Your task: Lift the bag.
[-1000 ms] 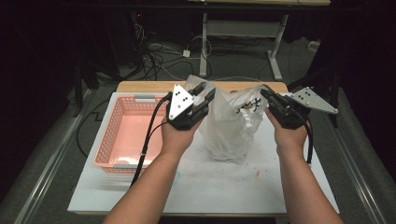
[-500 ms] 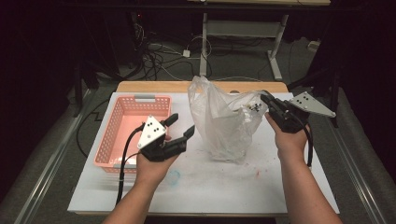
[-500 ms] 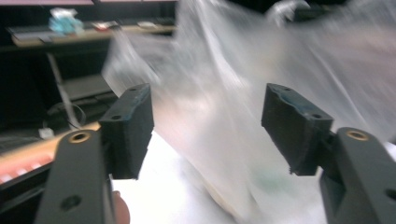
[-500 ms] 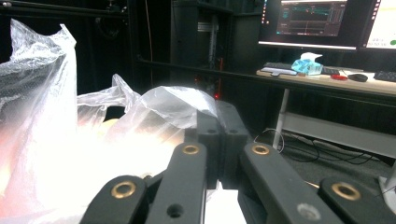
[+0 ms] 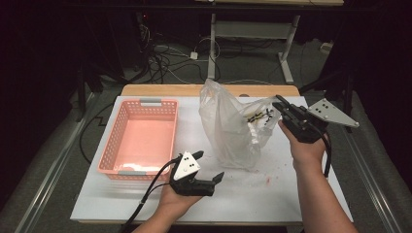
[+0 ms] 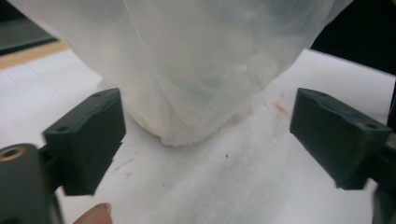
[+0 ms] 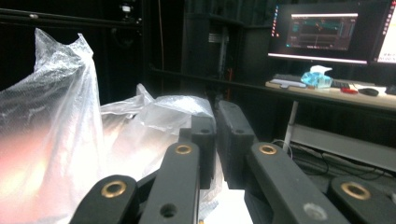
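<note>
A clear plastic bag (image 5: 233, 128) stands on the white tabletop (image 5: 272, 199), with something pale and some black bits inside. My right gripper (image 5: 278, 104) is shut on the bag's right upper rim and holds it up; in the right gripper view the film (image 7: 60, 135) bunches at its closed jaws (image 7: 216, 109). My left gripper (image 5: 210, 166) hovers low near the front of the table, short of the bag's base. Its jaws have just been opening and stand wide, with nothing pressed between them. In the left gripper view the bag's bottom (image 6: 201, 93) lies ahead of the gap (image 6: 210, 137).
An empty pink basket (image 5: 116, 160) sits left of the bag. Small red stains (image 5: 268, 180) mark the tabletop near the bag. Cables and a desk frame (image 5: 252, 29) lie on the dark floor beyond the far wooden edge (image 5: 165, 90).
My left gripper has left the bag's upper left rim, dropped toward the table's front and opened its jaws. The bag's left side now stands free. The right gripper has held still.
</note>
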Motion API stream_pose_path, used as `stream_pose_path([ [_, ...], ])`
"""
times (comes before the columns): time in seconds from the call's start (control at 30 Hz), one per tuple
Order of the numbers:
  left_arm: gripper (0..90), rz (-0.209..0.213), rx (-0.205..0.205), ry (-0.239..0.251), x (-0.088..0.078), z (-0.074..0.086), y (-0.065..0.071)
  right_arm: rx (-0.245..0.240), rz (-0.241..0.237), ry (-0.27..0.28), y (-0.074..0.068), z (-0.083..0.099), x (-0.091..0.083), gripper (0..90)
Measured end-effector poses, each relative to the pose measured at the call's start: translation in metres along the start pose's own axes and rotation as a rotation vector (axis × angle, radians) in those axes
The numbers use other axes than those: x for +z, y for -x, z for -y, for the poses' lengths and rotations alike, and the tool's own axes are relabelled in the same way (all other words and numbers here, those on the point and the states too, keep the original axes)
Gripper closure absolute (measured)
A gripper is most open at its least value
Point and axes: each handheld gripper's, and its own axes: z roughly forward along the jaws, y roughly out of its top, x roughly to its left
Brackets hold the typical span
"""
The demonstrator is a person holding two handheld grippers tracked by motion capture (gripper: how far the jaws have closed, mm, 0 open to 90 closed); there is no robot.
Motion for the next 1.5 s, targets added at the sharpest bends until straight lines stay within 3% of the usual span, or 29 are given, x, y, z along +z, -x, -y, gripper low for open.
stream_pose_path([
  [0.2, 3.1, 0.003, 0.007, -0.049, 0.012, 0.008, 0.002, -0.01, -0.029, 0.029, -0.003, -0.014, -0.013, 78.2],
  [0.5, 0.0, 0.007, 0.017, -0.125, 0.028, 0.021, 0.002, 0.001, -0.062, 0.068, -0.004, -0.032, -0.036, 56.8],
  [0.67, 0.0, -0.002, 0.011, -0.126, 0.03, 0.024, 0.0, 0.006, -0.065, 0.09, -0.002, -0.038, -0.05, 51.7],
  [0.77, 0.0, -0.005, 0.014, -0.117, 0.028, 0.025, -0.001, 0.003, -0.059, 0.076, 0.001, -0.035, -0.055, 49.5],
  [0.9, 0.0, -0.012, 0.008, -0.105, 0.027, 0.025, -0.005, 0.018, -0.055, -0.015, 0.004, -0.011, -0.051, 42.1],
  [1.13, 0.0, -0.013, -0.002, -0.106, 0.027, 0.025, -0.007, 0.052, -0.05, -0.196, 0.005, 0.054, -0.043, 25.1],
  [1.3, 0.0, -0.009, -0.005, -0.115, 0.029, 0.027, -0.007, 0.063, -0.031, -0.292, 0.001, 0.098, -0.044, 12.7],
  [1.37, 0.0, -0.008, 0.001, -0.122, 0.029, 0.027, -0.007, 0.072, -0.022, -0.321, 0.0, 0.114, -0.044, 1.3],
  [1.5, 0.0, -0.014, -0.002, -0.125, 0.029, 0.029, -0.007, 0.063, -0.022, -0.381, -0.001, 0.134, -0.044, 0.0],
])
